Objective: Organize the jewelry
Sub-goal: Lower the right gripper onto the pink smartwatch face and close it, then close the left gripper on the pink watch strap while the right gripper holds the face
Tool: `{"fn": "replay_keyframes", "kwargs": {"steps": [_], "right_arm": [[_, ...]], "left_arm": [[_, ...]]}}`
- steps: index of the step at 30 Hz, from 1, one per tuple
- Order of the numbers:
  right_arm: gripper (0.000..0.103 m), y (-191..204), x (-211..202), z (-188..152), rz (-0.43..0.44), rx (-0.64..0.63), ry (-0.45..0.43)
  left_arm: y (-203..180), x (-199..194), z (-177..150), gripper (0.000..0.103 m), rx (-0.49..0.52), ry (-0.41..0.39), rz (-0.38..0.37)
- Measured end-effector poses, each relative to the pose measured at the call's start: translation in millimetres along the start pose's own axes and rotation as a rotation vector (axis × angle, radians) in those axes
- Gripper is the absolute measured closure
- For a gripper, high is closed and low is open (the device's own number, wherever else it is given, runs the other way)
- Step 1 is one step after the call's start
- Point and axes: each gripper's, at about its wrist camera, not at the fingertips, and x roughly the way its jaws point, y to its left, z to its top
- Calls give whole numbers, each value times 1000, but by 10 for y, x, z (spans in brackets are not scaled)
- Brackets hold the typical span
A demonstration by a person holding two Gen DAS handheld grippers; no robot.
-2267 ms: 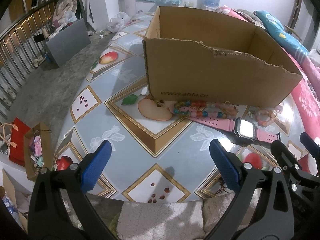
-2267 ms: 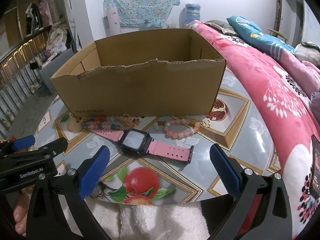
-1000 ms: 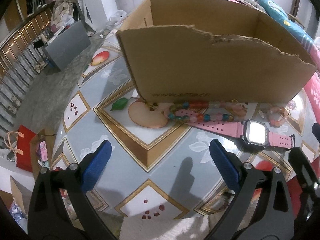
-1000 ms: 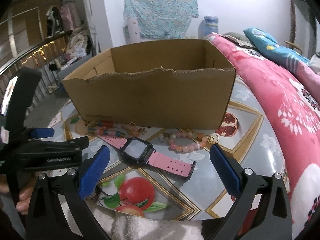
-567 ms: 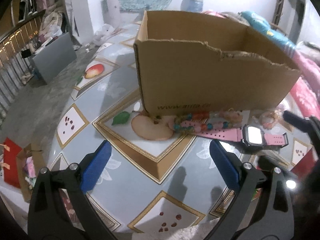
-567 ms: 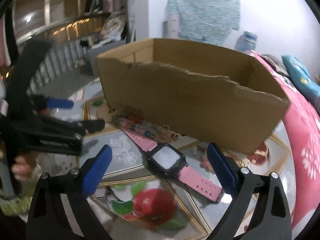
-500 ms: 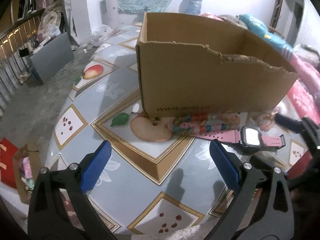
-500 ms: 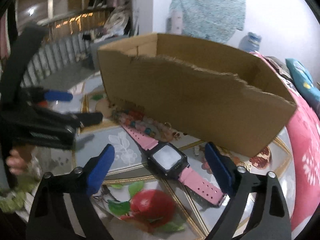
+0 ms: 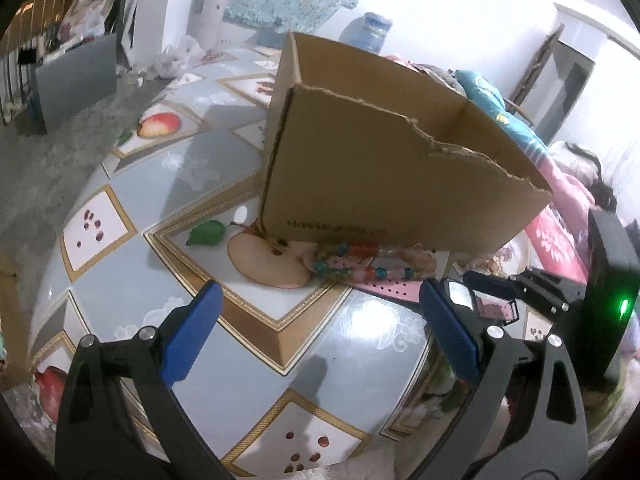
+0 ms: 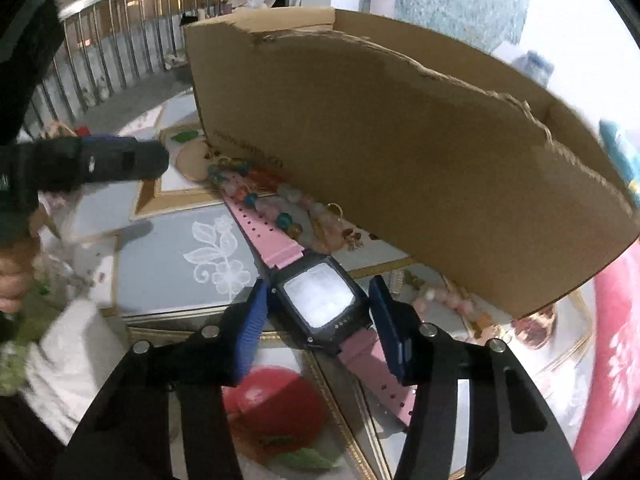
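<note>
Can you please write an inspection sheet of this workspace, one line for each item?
Surface: table with fruit-pattern cover.
Job's things: pink watch and multicolour bead bracelet lie before the cardboard box; pale bead bracelet beside the watch.
Clutter: nothing seen on the table.
Grippers: right gripper closing around the watch case, pads not clearly pressing; left gripper open, nothing between its fingers.
Cables: nothing seen.
Surroundings: pink bedding, railing.
</note>
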Motion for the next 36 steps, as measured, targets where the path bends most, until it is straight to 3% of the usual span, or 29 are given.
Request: {"fn": "replay_keyframes", "kwargs": {"steps": [6,12,14,17,24,29,32,36], "right_arm": [[52,-269,-36,5,186,121,81],[52,-636,74,-12,416,338,228],[52,-706,104,-42,466,377,265],[52,-750,170,-43,525,418,312],[52,-823,202,-114,609,473,352],[52,-797,273,-79,656,471,338],[52,-823,228,-58,638,443,313],[52,-781,151,-52,567,374,266]], "left_arm": [[-255,-73,-114,8,178,-18,36],[-546,-122,-274,9,353,-37,44],[-640,-130,-313,16,409,-43,42],[-801,-92,-367,37,497,-35,46],[-1097,67,-455,59,636,1,4],[-1195,243,-472,87,669,59,31],[-1204,287,-442,93,648,89,22],[-1089,365,-317,95,528,184,-53]]}}
